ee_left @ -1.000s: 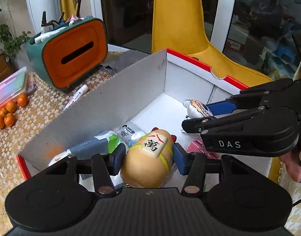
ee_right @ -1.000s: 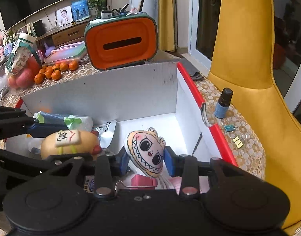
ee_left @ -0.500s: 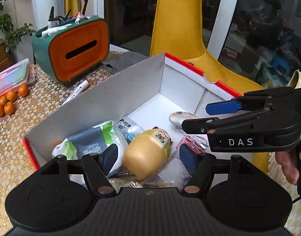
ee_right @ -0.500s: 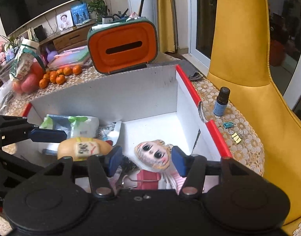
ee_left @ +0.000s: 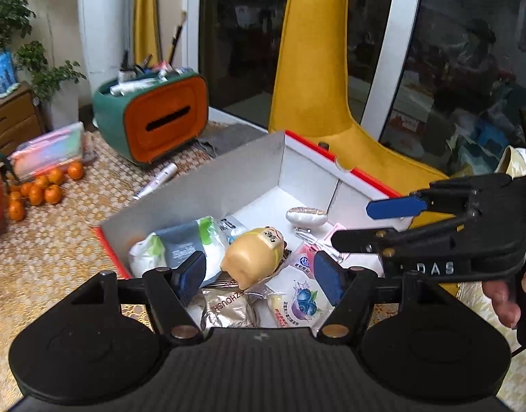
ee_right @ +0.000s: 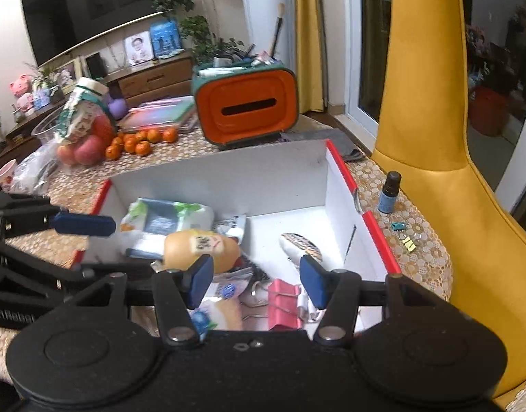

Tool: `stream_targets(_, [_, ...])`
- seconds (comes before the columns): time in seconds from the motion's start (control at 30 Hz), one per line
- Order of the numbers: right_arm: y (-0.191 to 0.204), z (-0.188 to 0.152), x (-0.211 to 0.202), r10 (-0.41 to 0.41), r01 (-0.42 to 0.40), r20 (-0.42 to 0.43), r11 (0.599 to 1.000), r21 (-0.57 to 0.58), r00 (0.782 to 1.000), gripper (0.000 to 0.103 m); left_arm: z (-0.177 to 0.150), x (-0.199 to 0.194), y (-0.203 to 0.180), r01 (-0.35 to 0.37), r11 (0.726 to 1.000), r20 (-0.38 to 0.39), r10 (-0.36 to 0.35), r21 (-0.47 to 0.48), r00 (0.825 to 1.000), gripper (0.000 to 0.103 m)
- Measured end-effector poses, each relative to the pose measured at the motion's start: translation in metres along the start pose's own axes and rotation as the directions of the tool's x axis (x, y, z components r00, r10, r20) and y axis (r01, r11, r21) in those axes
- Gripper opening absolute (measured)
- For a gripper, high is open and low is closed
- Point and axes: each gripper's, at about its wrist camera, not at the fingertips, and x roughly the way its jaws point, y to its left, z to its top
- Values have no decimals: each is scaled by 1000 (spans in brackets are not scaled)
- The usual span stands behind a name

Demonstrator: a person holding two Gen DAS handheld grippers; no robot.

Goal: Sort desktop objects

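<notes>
A white box with a red rim [ee_left: 249,171] [ee_right: 228,178] holds the sorted things. A tan squishy toy with a mahjong tile [ee_left: 254,257] [ee_right: 201,249] lies loose on a tissue pack [ee_left: 184,243]. A face-painted toy [ee_left: 306,215] [ee_right: 299,245] rests on the box floor. My left gripper [ee_left: 259,278] [ee_right: 105,243] hangs open above the near end of the box, holding nothing. My right gripper [ee_right: 256,279] [ee_left: 376,223] is also open and empty, above a pink binder clip [ee_right: 285,304].
An orange and green organiser [ee_left: 160,120] [ee_right: 246,110] stands behind the box, with a marker [ee_left: 156,180] beside it. Tangerines [ee_left: 39,189] lie at the left. A small dark bottle [ee_right: 388,192] and little clips [ee_right: 403,237] sit right of the box, before a yellow chair [ee_right: 434,103].
Both grippers opened and let go of their toys, which now lie in the box. Both hands rose and drew back from the box.
</notes>
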Motion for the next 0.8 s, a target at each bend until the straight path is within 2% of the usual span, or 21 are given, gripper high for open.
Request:
stream_targets(0.3, [20,-11,-34,34,-32,49,999,-39,998,56,-15,-43,-2,-59,998,47,60,-18,997,68])
stream_targets(0.37, [22,-14,-41,52,-50,66,998,-39,996,62,-20,-50,-3,-69,997,52,70,-22,996,69])
stream_targets(0.4, [23,-15,-44,56,-53,74,998,-39,996,65,-23,-54,-3,-71,997,56,72,-23,996,70])
stream_targets(0.47, [27,-18,-50,59,-56,85,997,-47,995,65,-28,-61,-4,-82,996,67,83,-21,994,80])
stream_targets(0.6, [34,-24,-60,67,-60,102,996,-63,993,65,-36,-73,-3,-93,995,85,96,-36,992,84])
stream_targets(0.73, [39,-30,-69,74,-66,122,996,-66,990,70,-43,-82,-2,-95,994,102,101,-59,990,99])
stream_targets(0.8, [42,-32,-73,77,-69,131,995,-66,988,72,-46,-87,-2,-91,993,105,98,-72,990,101])
